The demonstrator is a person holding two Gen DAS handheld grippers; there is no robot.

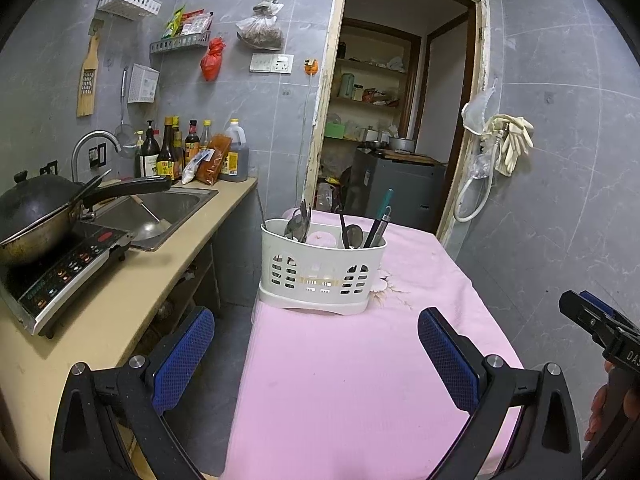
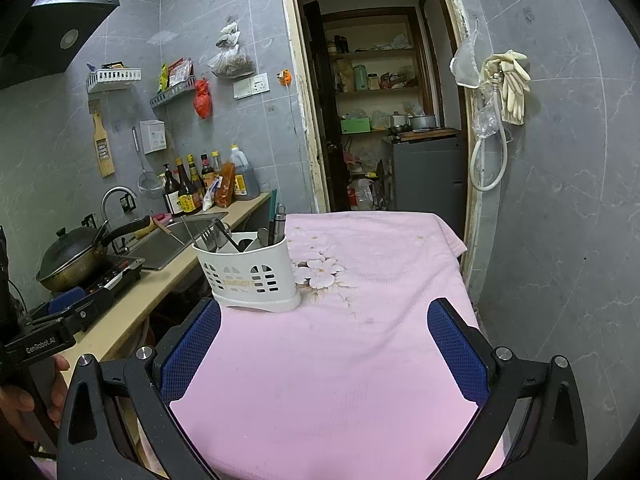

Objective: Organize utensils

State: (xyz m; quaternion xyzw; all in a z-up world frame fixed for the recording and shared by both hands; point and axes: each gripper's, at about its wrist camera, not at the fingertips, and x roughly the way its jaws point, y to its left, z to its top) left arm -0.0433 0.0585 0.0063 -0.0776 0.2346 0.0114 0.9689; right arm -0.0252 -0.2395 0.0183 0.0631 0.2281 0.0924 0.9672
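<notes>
A white slotted utensil caddy (image 1: 320, 268) (image 2: 250, 274) stands on the pink cloth-covered table (image 1: 340, 380) (image 2: 360, 340) near its left edge. It holds several utensils upright: spoons (image 1: 354, 235), a fork (image 1: 304, 216), and dark and teal handles (image 1: 382, 216) (image 2: 276, 216). My left gripper (image 1: 316, 328) is open and empty, hovering over the near table short of the caddy. My right gripper (image 2: 324, 320) is also open and empty, to the right of the caddy. Each gripper shows at the edge of the other's view, held by a hand.
A beige counter (image 1: 120, 300) runs along the left with an induction cooker (image 1: 60, 276), a lidded wok (image 1: 36, 216), a sink (image 1: 160, 212) and sauce bottles (image 1: 188, 152). A doorway (image 1: 392, 120) to a pantry lies behind the table. Gloves (image 1: 512, 140) hang on the right wall.
</notes>
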